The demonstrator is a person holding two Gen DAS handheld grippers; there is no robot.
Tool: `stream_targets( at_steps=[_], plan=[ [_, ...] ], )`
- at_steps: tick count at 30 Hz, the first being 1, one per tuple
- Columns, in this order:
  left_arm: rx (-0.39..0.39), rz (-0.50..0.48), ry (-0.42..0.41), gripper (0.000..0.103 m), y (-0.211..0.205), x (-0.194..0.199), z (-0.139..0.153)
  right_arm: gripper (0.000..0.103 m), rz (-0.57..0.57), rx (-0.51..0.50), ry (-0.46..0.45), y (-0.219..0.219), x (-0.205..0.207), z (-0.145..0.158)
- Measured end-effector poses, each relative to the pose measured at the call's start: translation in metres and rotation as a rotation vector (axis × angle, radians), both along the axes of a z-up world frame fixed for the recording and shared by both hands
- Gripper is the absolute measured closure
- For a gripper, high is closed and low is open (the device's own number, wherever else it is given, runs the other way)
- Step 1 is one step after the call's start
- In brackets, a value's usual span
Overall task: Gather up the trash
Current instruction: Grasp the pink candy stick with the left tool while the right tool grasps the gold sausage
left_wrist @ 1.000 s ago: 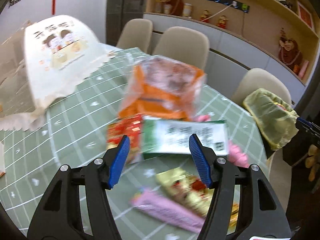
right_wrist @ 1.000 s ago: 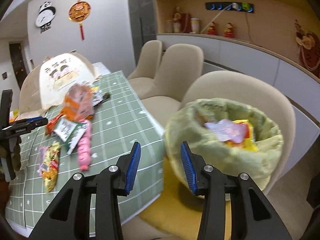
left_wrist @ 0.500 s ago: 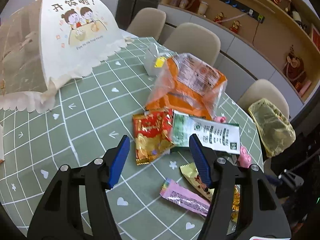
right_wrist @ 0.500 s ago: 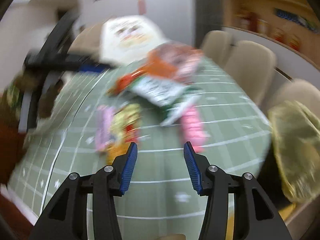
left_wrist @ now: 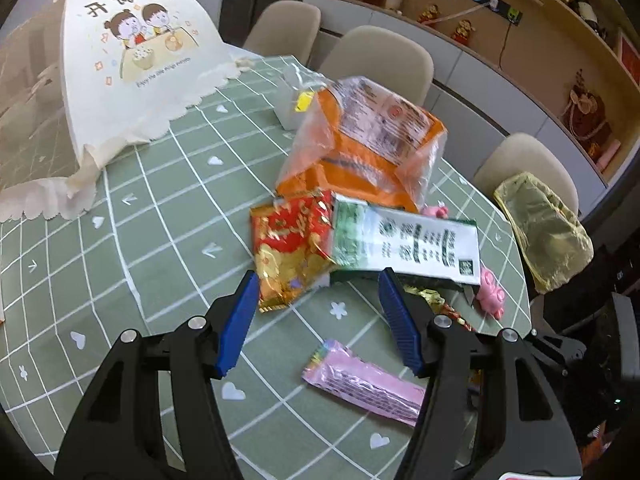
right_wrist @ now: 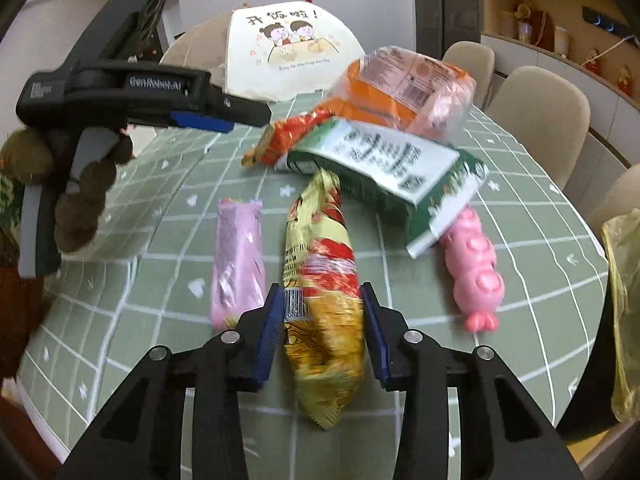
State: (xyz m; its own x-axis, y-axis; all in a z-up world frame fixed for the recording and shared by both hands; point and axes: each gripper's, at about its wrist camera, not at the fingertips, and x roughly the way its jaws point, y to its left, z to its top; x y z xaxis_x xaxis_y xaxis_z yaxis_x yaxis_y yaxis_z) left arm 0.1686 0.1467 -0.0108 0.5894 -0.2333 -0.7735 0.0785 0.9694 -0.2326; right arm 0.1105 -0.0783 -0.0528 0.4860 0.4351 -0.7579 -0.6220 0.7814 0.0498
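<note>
The right gripper (right_wrist: 320,320) is closing on a yellow-and-red snack wrapper (right_wrist: 320,280) that lies lengthwise between its jaws on the green checked tablecloth (right_wrist: 540,280); the pads sit just beside the packet's edges and do not yet visibly squeeze it. Just to its left lies a pink wrapper (right_wrist: 238,264), to its right a pink pig-shaped toy (right_wrist: 476,268), and ahead a green-and-white packet (right_wrist: 384,160) leaning on a red-and-gold packet (right_wrist: 292,136) and an orange bag (right_wrist: 404,84). Far right, at the table's edge, hangs the yellow-lined trash bag (right_wrist: 624,312), only partly in view. The left gripper (left_wrist: 316,316) hovers with jaws spread and nothing between them, aimed at the red-and-gold packet just ahead of its tips. Judging by the table, the job is at an early to middle stage: what the bag holds cannot be seen, and at least five pieces of litter remain on the cloth. The wrapper under the right gripper looks like the next to go, once pinched and carried right to the bag.
</note>
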Motion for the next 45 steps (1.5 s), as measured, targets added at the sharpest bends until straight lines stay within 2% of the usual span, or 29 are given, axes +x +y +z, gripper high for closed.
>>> stream_targets(
  at_steps=[3,6,11,14,16,19,23,27,31,36,39,43,45],
  plan=[
    [-0.053,-0.05,0.062,0.044,-0.006,-0.003,-0.007,0.067,-0.061,-0.021,-0.036,-0.017,-0.001,-0.005],
    [-0.061,-0.096,0.113,0.044,-0.012,-0.013,-0.016,0.067,-0.097,0.023,-0.016,-0.035,0.001,-0.005],
    [-0.094,-0.092,0.209,0.044,-0.009,-0.035,-0.036,0.067,-0.102,0.077,0.012,-0.051,-0.003,-0.004],
    [-0.119,-0.124,0.239,0.044,-0.02,-0.044,-0.04,0.061,-0.119,0.107,0.033,-0.056,-0.006,-0.002],
    [-0.078,-0.135,0.224,0.044,-0.032,-0.045,-0.04,0.059,-0.107,0.127,0.038,-0.058,-0.012,0.002],
    [0.044,-0.135,0.172,0.044,-0.055,-0.037,-0.04,0.054,-0.078,0.119,0.036,-0.053,-0.021,0.009],
    [0.113,-0.14,0.128,0.044,-0.07,-0.02,-0.044,0.051,-0.057,0.064,0.016,-0.05,-0.035,0.012],
    [0.126,-0.15,0.08,0.044,-0.071,-0.017,-0.047,0.05,-0.057,0.01,0.053,-0.052,-0.037,0.001],
    [0.14,-0.16,0.056,0.049,-0.067,-0.025,-0.047,0.05,-0.037,-0.01,0.053,-0.051,-0.038,-0.001],
    [0.139,-0.161,0.049,0.049,-0.062,-0.031,-0.047,0.05,-0.005,-0.072,0.027,-0.044,-0.041,-0.001],
    [0.131,-0.16,0.049,0.049,-0.061,-0.033,-0.046,0.05,0.012,-0.019,0.059,-0.046,-0.036,0.008],
    [0.116,-0.159,0.053,0.049,-0.058,-0.034,-0.046,0.05,-0.008,0.035,-0.042,-0.045,-0.029,0.037],
    [0.108,-0.157,0.056,0.049,-0.057,-0.035,-0.046,0.055,-0.006,0.028,-0.054,-0.039,-0.018,0.045]
  ],
)
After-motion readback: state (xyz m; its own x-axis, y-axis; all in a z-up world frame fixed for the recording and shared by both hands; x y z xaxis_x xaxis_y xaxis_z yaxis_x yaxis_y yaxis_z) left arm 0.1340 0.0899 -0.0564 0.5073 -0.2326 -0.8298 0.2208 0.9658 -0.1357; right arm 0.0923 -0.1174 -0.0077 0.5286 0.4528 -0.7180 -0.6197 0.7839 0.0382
